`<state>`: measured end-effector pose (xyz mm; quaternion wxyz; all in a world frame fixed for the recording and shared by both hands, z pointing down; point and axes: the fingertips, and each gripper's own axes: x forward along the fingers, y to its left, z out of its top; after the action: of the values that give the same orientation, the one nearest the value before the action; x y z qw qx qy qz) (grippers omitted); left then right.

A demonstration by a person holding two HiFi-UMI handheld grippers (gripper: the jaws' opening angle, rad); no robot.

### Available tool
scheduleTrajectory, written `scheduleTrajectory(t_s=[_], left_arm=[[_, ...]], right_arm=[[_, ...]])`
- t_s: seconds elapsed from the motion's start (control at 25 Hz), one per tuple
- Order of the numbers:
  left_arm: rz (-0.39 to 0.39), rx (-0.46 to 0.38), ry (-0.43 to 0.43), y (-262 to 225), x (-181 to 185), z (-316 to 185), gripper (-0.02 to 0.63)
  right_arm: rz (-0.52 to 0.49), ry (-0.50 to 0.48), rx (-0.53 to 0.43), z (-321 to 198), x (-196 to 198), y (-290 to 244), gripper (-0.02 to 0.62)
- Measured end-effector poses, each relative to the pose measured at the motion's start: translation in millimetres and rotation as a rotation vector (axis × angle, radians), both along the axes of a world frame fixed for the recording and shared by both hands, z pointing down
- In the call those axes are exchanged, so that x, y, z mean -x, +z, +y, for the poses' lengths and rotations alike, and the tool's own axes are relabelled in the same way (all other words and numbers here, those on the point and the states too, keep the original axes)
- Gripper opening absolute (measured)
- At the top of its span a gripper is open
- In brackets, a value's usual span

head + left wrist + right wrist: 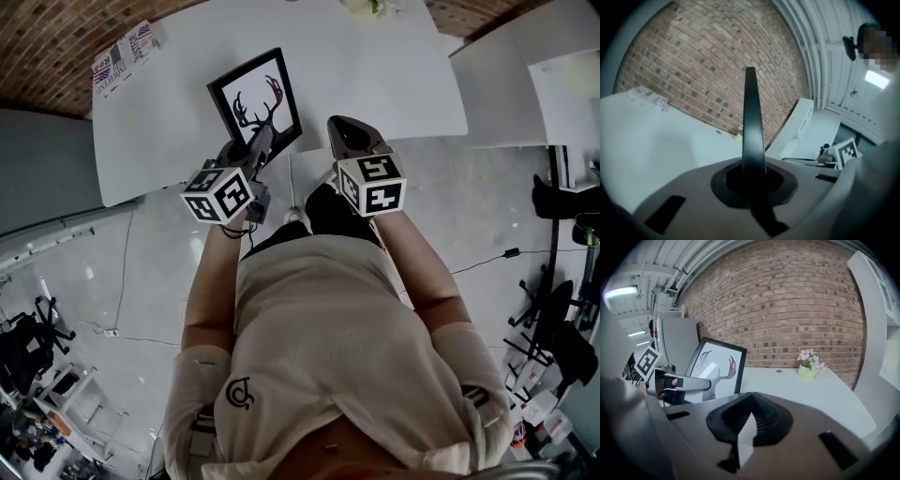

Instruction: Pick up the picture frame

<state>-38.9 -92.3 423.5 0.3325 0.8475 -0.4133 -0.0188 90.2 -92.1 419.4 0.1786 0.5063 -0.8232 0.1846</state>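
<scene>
The picture frame (255, 98) is black-edged and holds a white print of dark antlers. It is lifted off the white table (375, 66) and tilted up. My left gripper (261, 145) is shut on its near edge. In the left gripper view the picture frame (751, 122) stands edge-on as a thin black bar out of the closed left gripper (752, 173). My right gripper (352, 134) hangs just right of the frame, shut and holding nothing. The right gripper view shows the picture frame (717, 366) at left with the left gripper (684, 383) clamped on it, and the right gripper (749, 420) itself closed.
A small pot of flowers (808, 366) stands at the table's far edge by the brick wall. A printed leaflet (122, 56) lies on the far left corner. A second white table (525, 84) stands to the right. Cables and stands are on the floor at both sides.
</scene>
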Motion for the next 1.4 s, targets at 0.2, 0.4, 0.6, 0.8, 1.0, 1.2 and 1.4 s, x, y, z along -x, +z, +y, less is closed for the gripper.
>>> scheduleTrajectory(t_s=[0.2, 0.4, 0.6, 0.8, 1.0, 1.2, 1.4], left_arm=[[-0.154, -0.205, -0.016, -52, 9, -15, 0.023], [-0.245, -0.363, -0.055, -99, 18, -17, 0.023], [-0.235, -0.457, -0.12, -141, 37, -18, 0.023], [-0.32, -0.535, -0.184, -162, 55, -17, 0.023], [-0.371, -0.585, -0.227, -179, 64, -12, 0.023], [-0.436, -0.62, -0.238, -185, 68, -8, 0.023], [-0.455, -0.62, -0.23, -179, 71, -12, 0.023]], right_arm=[[-0.054, 0.0, -0.106, -17, 6, -33, 0.008], [-0.044, -0.037, -0.178, -25, 12, -56, 0.008], [-0.041, -0.083, -0.298, -29, 20, -87, 0.008], [-0.058, -0.107, -0.394, -30, 22, -112, 0.008], [-0.095, -0.128, -0.439, -30, 24, -134, 0.008], [-0.104, -0.171, -0.472, -28, 32, -144, 0.007], [-0.124, -0.181, -0.46, -28, 44, -142, 0.006]])
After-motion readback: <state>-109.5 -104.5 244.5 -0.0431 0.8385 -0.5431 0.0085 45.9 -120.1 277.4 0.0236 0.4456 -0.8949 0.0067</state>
